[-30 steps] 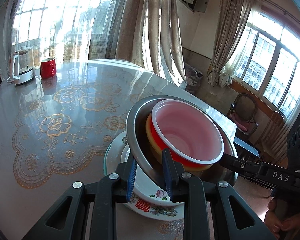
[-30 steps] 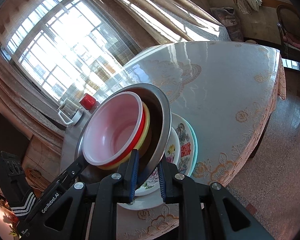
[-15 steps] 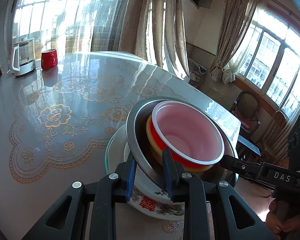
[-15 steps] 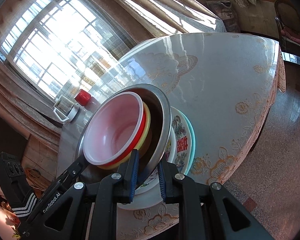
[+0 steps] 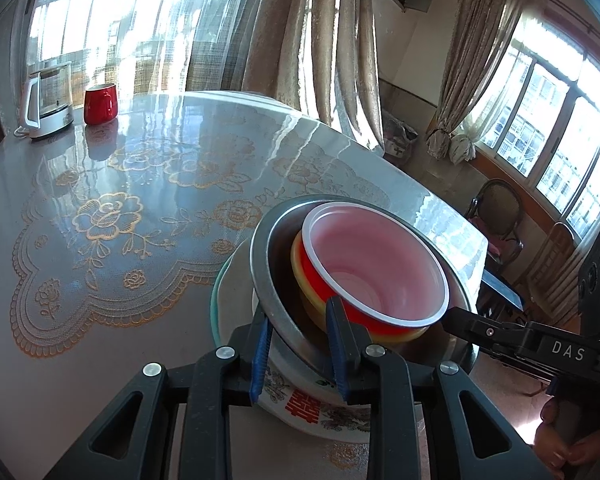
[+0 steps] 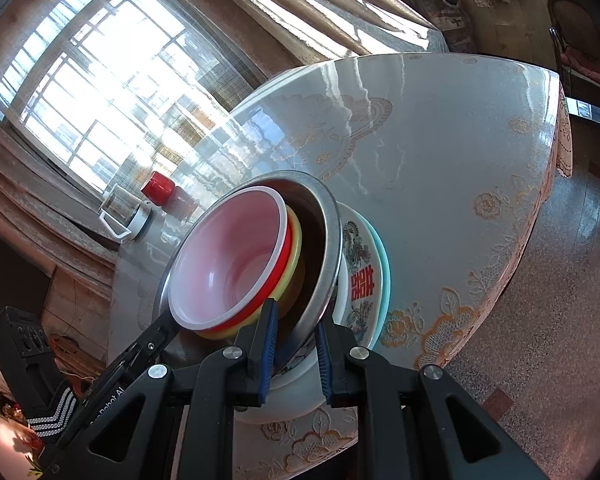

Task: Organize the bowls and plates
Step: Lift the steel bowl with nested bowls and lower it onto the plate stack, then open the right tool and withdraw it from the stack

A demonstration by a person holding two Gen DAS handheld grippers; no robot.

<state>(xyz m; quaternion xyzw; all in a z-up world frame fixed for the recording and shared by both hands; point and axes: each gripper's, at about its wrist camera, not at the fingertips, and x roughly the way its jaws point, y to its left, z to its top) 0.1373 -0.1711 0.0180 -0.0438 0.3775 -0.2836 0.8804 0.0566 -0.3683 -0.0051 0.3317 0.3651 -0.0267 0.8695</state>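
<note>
Home dining room. Round table under gold floral lace cover; kettle and red mug at 10 o'clock; curtains at 12; wooden chair at 3.

A: What lettering can be read on my tools?

B: White "DAS" runs along the arm of my right gripper, low at the right of the left wrist view. On my left gripper, low at the left of the right wrist view, "Robot AI" shows; its first letters are cut off.

A: And the dishes?

B: A red double-happiness character on the white flowered plate.
</note>
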